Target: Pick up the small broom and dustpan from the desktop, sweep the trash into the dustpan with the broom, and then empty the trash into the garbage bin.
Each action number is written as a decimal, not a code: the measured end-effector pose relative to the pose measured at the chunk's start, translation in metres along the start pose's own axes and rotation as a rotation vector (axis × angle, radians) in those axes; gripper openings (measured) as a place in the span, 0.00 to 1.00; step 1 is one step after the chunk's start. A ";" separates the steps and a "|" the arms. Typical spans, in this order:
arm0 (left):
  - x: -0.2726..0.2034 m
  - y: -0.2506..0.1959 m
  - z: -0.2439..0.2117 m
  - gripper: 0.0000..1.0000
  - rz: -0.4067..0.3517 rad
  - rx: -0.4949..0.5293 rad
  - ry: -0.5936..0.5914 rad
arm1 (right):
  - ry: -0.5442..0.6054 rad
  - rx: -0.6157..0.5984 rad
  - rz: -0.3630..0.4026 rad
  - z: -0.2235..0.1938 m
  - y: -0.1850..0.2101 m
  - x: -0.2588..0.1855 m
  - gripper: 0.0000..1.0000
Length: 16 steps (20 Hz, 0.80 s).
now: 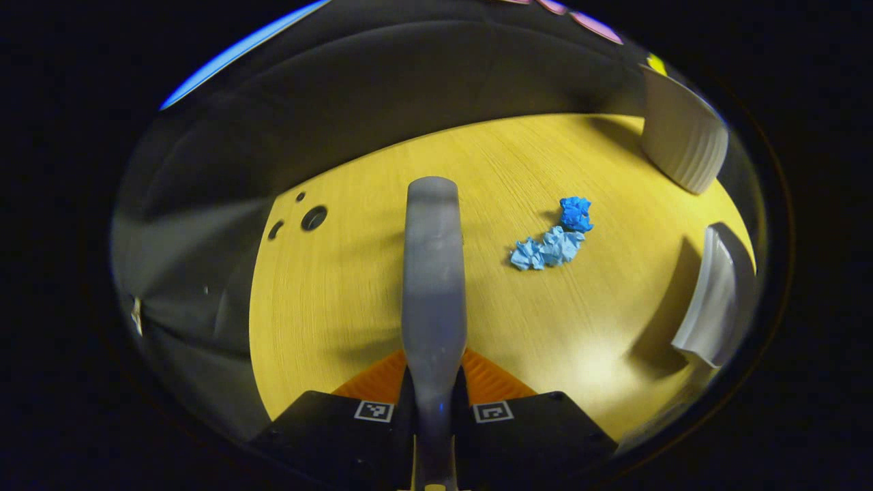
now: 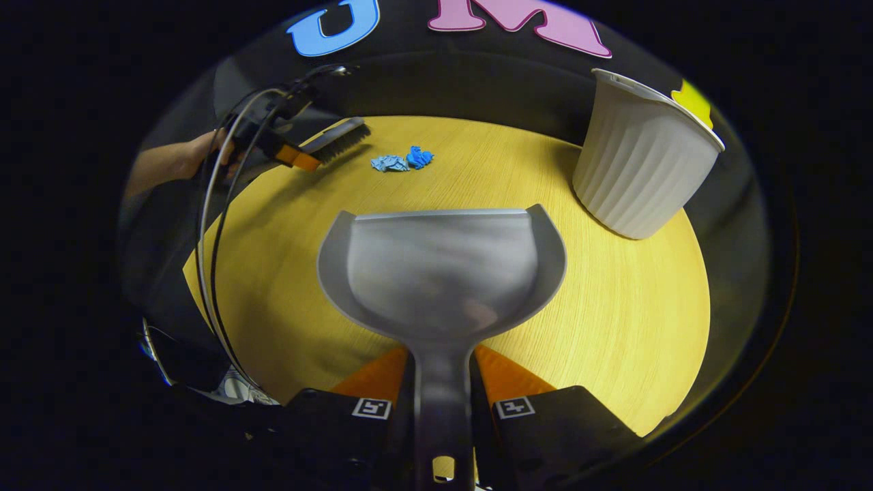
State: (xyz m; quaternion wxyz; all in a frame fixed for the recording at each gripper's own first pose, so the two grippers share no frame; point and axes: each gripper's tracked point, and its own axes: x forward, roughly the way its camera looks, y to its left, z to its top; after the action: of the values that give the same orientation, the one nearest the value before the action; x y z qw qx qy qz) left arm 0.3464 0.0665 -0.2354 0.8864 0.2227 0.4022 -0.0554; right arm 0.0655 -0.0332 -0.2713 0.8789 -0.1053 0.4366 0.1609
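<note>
While a bare forearm and hand [image 2: 198, 153] reach in from the left edge of the right gripper view, the left gripper [image 2: 290, 151] they carry is held low over the far left part of the yellow wooden surface [image 2: 614, 327], with dark cables looping down from it. Its fingers pinch the broom [image 2: 337, 140], whose long axis runs out from the gripper toward the right in that view, bristles leading toward the trash [image 2: 402, 161]. From the left gripper view, the broom [image 1: 434, 273] rises straight up the middle of the picture from between the closed fingers of the left gripper [image 1: 434, 402], pointing away across the surface [image 1: 327, 307]. The crumpled blue paper trash [image 1: 556, 239] lies to the right of the broom's far end, apart from it. Further right, the dustpan [image 1: 716, 300] shows edge-on near the border, and the ribbed white garbage bin [image 1: 682, 136] stands beyond it.

On the right gripper view, the right gripper [image 2: 442, 409] clamps the handle of the dustpan [image 2: 443, 273], whose mouth faces straight ahead toward the trash, well short of it. The garbage bin [image 2: 641, 164] stands upright on the surface to the right of the dustpan's far edge.
</note>
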 end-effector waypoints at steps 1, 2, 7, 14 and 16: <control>0.012 -0.001 0.009 0.31 -0.002 0.062 0.000 | 0.004 0.002 0.001 0.000 0.001 0.000 0.41; 0.021 -0.004 0.017 0.28 -0.015 0.124 0.006 | 0.011 0.005 0.005 -0.002 0.003 0.001 0.41; 0.044 -0.023 0.056 0.28 -0.065 0.365 -0.004 | 0.035 -0.049 0.026 -0.009 0.010 0.005 0.41; 0.051 -0.071 0.069 0.28 -0.216 0.626 -0.019 | 0.069 -0.098 0.046 -0.025 0.009 0.013 0.40; 0.043 -0.078 0.070 0.28 -0.245 0.632 -0.016 | 0.062 -0.109 0.053 -0.024 0.009 0.013 0.41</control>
State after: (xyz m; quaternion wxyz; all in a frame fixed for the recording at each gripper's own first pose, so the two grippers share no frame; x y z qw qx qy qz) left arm 0.4016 -0.0300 -0.2538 0.7635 0.4359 0.3820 -0.2849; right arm 0.0523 -0.0295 -0.2963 0.8534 -0.1463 0.4567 0.2041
